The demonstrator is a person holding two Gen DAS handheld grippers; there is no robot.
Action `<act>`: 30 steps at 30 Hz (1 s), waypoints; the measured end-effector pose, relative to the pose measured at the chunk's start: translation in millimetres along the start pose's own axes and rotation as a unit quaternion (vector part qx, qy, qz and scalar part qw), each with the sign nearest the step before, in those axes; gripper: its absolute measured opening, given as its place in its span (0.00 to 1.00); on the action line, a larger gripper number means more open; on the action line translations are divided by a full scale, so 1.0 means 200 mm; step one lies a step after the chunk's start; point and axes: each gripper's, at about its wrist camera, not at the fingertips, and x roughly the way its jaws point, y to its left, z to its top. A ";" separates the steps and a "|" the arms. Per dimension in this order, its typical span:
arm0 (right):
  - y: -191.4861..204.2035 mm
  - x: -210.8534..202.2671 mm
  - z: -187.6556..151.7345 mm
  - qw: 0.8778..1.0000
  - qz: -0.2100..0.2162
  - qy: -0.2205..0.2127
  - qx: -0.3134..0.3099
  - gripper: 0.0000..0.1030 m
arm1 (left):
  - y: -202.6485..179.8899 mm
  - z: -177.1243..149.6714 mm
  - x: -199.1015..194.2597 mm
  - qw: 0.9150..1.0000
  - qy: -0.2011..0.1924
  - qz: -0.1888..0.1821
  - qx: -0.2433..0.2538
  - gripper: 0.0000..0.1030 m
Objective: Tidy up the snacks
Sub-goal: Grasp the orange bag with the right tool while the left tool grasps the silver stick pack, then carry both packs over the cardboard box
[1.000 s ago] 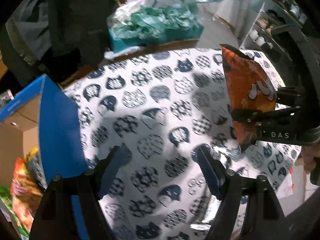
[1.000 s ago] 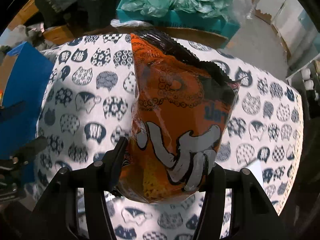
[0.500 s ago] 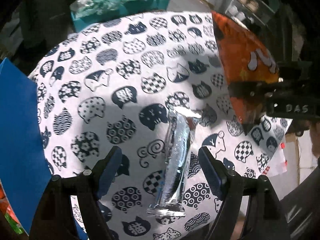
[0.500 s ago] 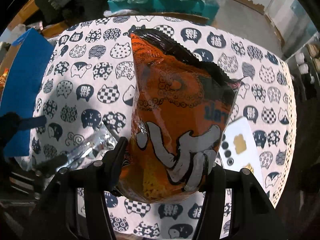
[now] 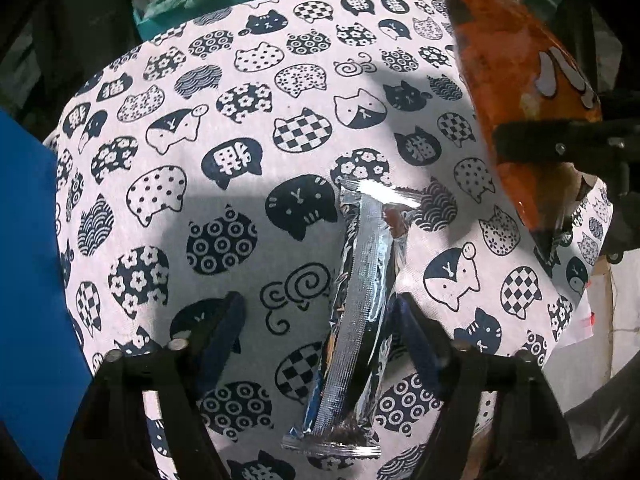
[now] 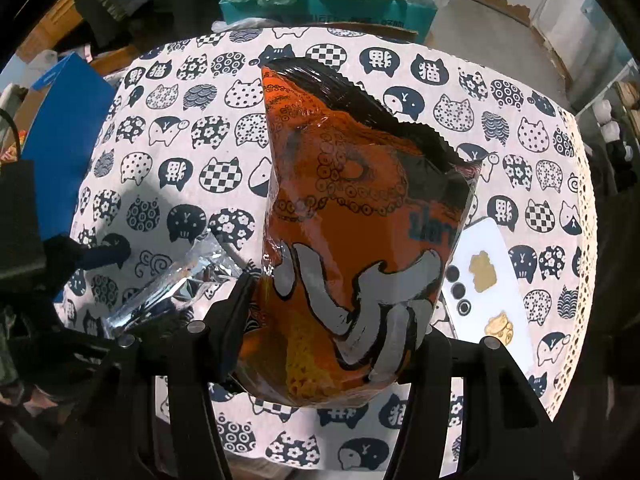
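Cat-print cloth covers the table (image 5: 224, 216) I'm working over, with a teal box (image 6: 320, 4) of green plastic past its far edge.

My right gripper (image 6: 332, 316) is pinching the orange bag (image 6: 360, 232) by its lower part and holds it upright off the cloth, black crimped edge on top; from the left camera the same bag (image 5: 516, 80) hangs over the table's right side.

A silver packet (image 5: 360, 308) lies flat near the table's near edge, its length running away from me. My left gripper (image 5: 316, 336) is spread wide around its near half — the right finger (image 5: 416, 340) just beside the foil, the left finger (image 5: 220, 336) apart from it. I cannot tell whether the right one touches.

A blue box (image 5: 28, 280) stands at the table's left edge, and a white card (image 6: 492, 280) with gold stickers lies toward the right edge.
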 end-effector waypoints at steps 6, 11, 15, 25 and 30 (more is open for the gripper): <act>0.02 0.01 0.01 1.000 0.000 0.001 -0.005 0.54 | -0.01 0.01 0.00 1.000 -0.009 0.001 0.007 0.31; 0.06 0.01 0.02 1.000 -0.003 -0.001 -0.014 0.54 | 0.02 -0.01 -0.11 0.999 -0.027 0.012 0.013 0.30; 0.10 -0.01 0.04 1.000 -0.006 -0.008 -0.024 0.54 | 0.04 -0.01 -0.21 0.999 -0.045 0.024 0.009 0.30; 0.18 -0.13 0.08 0.998 -0.004 -0.035 -0.044 0.54 | 0.12 -0.02 -0.47 0.995 -0.092 0.030 -0.006 0.29; 0.25 -0.20 0.09 0.997 -0.002 -0.049 -0.057 0.54 | 0.15 -0.03 -0.57 0.993 -0.110 0.034 -0.014 0.29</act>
